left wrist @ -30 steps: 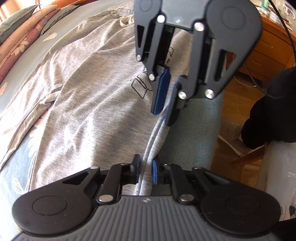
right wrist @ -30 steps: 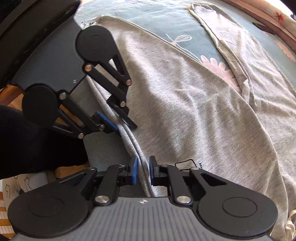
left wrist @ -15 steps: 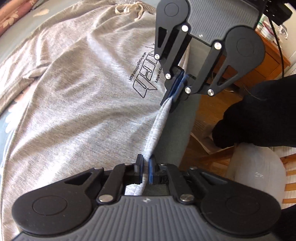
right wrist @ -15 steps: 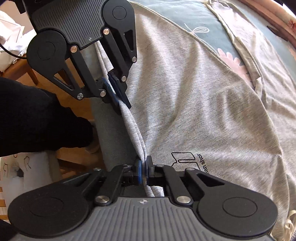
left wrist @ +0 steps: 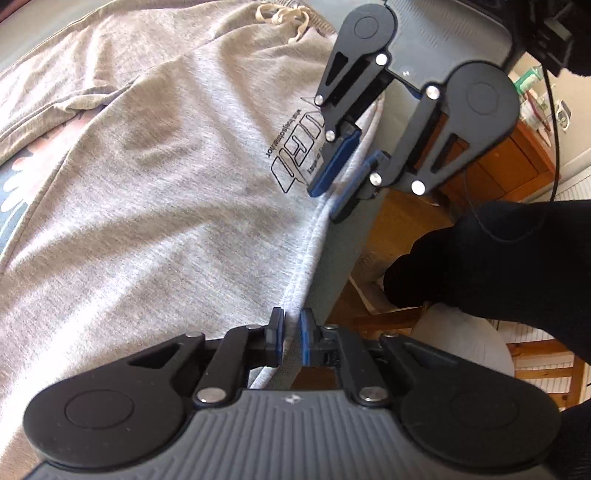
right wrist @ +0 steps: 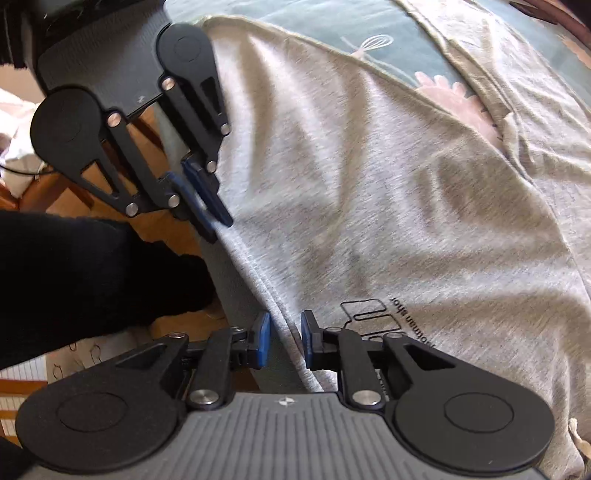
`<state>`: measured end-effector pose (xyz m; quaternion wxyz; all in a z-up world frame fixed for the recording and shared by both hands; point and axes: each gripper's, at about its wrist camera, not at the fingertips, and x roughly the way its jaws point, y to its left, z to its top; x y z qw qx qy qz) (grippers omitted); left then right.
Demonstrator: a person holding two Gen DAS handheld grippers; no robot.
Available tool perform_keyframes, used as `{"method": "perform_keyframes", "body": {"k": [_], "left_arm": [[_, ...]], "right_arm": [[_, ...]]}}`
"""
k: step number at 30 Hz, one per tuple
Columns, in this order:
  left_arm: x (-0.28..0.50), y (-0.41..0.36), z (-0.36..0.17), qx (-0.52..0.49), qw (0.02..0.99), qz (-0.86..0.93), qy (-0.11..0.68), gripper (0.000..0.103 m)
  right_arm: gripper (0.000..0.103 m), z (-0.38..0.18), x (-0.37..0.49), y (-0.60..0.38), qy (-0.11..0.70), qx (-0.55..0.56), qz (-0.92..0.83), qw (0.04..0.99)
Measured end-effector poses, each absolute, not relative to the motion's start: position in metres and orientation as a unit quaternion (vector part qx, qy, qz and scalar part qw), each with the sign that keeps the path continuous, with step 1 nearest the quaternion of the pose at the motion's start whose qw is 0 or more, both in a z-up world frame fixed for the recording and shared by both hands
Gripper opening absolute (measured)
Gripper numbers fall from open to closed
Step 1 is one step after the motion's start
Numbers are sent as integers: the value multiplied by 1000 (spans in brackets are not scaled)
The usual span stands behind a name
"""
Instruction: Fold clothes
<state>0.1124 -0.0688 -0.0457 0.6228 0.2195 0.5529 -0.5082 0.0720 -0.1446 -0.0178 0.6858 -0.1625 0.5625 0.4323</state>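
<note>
Grey garment (left wrist: 155,206), black logo print (left wrist: 291,166) up, spread over blue floral bedding (right wrist: 332,22); hem along bed edge. Left gripper (left wrist: 291,339) astride hem, jaws parting, pads seemingly just clear of cloth. Right gripper (right wrist: 284,343) further along hem, jaws parting too, fabric loose between. Wooden floor (left wrist: 399,210) beyond hem.

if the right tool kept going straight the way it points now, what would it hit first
Most likely the hem of the grey garment, which runs between the right tool's opening pads, with the bed edge right under it. Depth is hard to judge in this fisheye view.
</note>
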Motion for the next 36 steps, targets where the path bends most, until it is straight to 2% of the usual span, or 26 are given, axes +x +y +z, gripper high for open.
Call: {"method": "perform_keyframes", "body": {"k": [5,7,11,14,19,26,30,34,36], "left_arm": [[143,-51,-16,193,646,-509,536,11],[156,-46,-12,188,678,-487,517,17],[180,-46,-18,190,740,-424,486,17],[214,-44,-24,186,774,-378,472,13],[251,-52,-34,185,798,-357,449,13],[269,-55,-64,169,766,-362,504,13],[269,-51,-68,154,749,-382,519,15],[289,-34,-65,68,753,-376,536,17],[302,-24,-67,4,736,-386,556,31]], "right_arm": [[24,-1,119,-181,548,-79,383,739],[24,-3,139,-203,539,-54,362,759],[24,-2,169,-221,514,-52,319,794],[24,-13,196,-228,496,-39,291,817],[23,-29,220,-227,498,-10,272,823],[20,-55,220,-220,554,-29,294,778],[20,-55,216,-219,557,-26,298,774],[20,-56,215,-215,558,-30,301,773],[20,-55,214,-212,557,-29,303,773]]}}
